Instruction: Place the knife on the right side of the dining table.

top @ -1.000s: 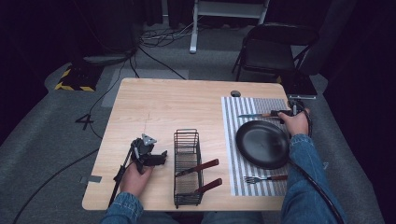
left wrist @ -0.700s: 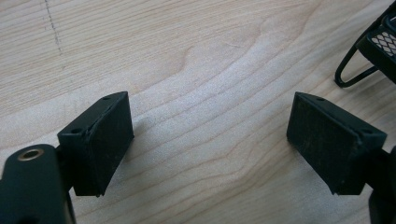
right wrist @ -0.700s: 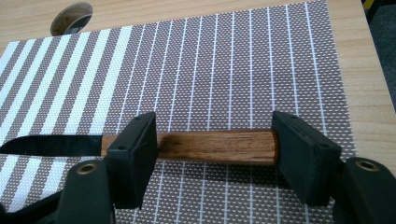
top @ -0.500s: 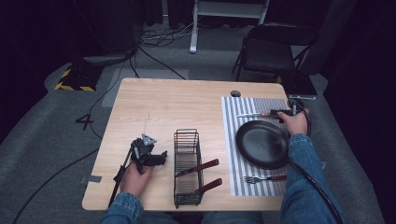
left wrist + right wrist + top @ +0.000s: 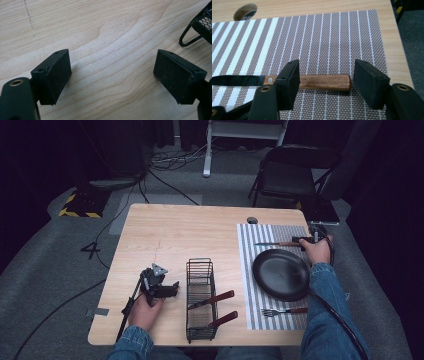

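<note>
A wooden-handled knife (image 5: 322, 82) is lying flat on the striped placemat (image 5: 332, 40), beyond the black plate (image 5: 280, 274). Your right gripper (image 5: 325, 83) is straddling its handle, jaws wide, gripping nothing. Your left gripper (image 5: 112, 77) is hovering wide open over bare table (image 5: 105, 32), beside the wire rack (image 5: 201, 300).

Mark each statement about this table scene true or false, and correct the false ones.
1. The right gripper is clamped tight on the knife handle. False: its jaws stand open, with the wooden handle lying on the striped placemat between them.
2. The left gripper is open over bare table. True.
3. The fork lies on the black plate. False: it lies on the placemat, nearer the person than the plate.
4. Two wooden-handled utensils sit in the wire basket. True.
5. The basket stands on the placemat. False: it stands on bare wood beside it.
</note>
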Tool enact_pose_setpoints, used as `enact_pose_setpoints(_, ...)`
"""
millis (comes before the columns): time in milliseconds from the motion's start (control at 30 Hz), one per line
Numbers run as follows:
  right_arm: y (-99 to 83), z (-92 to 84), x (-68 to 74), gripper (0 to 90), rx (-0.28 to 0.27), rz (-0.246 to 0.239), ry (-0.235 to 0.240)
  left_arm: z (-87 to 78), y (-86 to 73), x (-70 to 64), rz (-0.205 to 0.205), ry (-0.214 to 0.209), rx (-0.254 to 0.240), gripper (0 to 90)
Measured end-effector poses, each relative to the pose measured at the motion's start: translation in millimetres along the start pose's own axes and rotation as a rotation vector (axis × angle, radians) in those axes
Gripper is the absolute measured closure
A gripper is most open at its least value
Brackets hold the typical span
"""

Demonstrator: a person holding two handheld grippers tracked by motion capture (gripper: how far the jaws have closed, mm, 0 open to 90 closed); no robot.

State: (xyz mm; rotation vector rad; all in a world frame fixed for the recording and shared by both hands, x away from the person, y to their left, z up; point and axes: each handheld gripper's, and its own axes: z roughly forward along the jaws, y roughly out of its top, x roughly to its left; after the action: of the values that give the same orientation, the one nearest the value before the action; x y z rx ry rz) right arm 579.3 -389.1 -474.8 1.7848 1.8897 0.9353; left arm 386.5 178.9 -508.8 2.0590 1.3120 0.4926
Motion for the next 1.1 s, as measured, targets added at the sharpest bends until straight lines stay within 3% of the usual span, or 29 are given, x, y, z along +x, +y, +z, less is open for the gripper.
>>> enact_pose_setpoints(467,19.4,-37.4,20.5,37.9,-0.056,-0.070,0.034,0.1,0.0,0.0,-0.001,0.000,-0.001,14.8)
enact_pose_setpoints(767,30.0,-79.6,50.5,38.2,-0.122,-0.156,0.081,0.1,0.1,0.1,0.000,0.000,-0.001,14.8)
enact_pose_setpoints(1100,24.5,-112.5,82.7,38.8,-0.148,-0.228,0.141,0.1,0.1,0.1,0.001,-0.001,0.000,14.8)
